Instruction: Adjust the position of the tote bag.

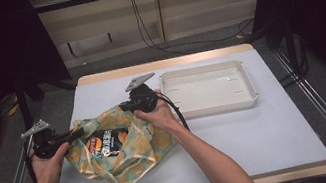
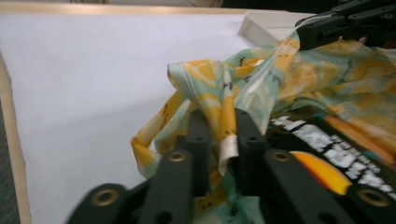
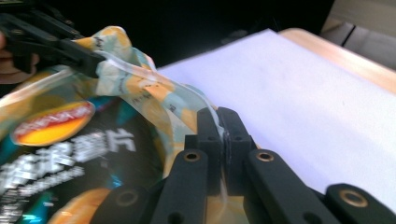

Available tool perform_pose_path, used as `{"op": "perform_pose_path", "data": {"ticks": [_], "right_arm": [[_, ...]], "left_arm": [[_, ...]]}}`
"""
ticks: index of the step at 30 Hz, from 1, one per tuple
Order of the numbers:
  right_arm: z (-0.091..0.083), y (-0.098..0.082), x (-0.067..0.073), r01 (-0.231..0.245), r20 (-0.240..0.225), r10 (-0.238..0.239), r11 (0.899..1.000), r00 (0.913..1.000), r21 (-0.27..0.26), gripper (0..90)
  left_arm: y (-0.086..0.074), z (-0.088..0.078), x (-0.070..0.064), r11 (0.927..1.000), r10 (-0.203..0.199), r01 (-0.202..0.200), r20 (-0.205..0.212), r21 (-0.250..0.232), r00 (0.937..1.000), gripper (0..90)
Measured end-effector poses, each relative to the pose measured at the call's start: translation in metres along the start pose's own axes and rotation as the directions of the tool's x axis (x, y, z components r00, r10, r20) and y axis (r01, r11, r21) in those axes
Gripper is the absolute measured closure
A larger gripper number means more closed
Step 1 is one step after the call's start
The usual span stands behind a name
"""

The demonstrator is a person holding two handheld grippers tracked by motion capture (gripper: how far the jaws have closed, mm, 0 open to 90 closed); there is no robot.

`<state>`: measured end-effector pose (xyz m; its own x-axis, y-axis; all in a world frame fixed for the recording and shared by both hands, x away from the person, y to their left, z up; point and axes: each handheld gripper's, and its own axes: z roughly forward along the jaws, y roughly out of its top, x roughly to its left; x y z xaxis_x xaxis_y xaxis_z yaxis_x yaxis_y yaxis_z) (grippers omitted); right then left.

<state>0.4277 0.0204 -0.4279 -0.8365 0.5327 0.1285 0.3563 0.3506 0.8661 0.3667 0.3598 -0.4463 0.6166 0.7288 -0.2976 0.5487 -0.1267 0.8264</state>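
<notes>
Now both jaws clenched, left gripper [image 2: 219, 135] and right gripper [image 3: 223, 140] pinching lemon-print bag [image 1: 152, 141] rim.

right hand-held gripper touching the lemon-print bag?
Touching. The right gripper view shows the right hand-held gripper with its jaws pinched shut on the rim of the lemon-print bag.

The tabletop [image 1: 270, 133] was pale grey with a light wooden edge. A white tray [image 1: 208, 88] sat on its far right part. Near the left front lay a lemon-patterned cloth bag [image 1: 154, 141], seemingly with a dark snack packet [image 1: 106, 142] inside.
</notes>
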Motion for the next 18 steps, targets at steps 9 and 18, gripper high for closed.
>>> {"op": "perform_pose_path", "data": {"ticks": [9, 18], "right_arm": [[0.006, -0.012, -0.015, -0.054, 0.047, 0.053, 0.998, 0.9975, 0.024, 87.6], [0.002, -0.017, -0.024, -0.076, 0.091, 0.072, 0.997, 0.9932, 0.035, 87.4]], "left_arm": [[-0.013, -0.012, -0.011, 0.9998, 0.018, -0.018, 0.028, 0.007, 0.9995, 47.6], [-0.030, -0.024, -0.016, 0.9973, 0.053, -0.056, 0.049, 0.049, 0.9974, 79.3]]}}
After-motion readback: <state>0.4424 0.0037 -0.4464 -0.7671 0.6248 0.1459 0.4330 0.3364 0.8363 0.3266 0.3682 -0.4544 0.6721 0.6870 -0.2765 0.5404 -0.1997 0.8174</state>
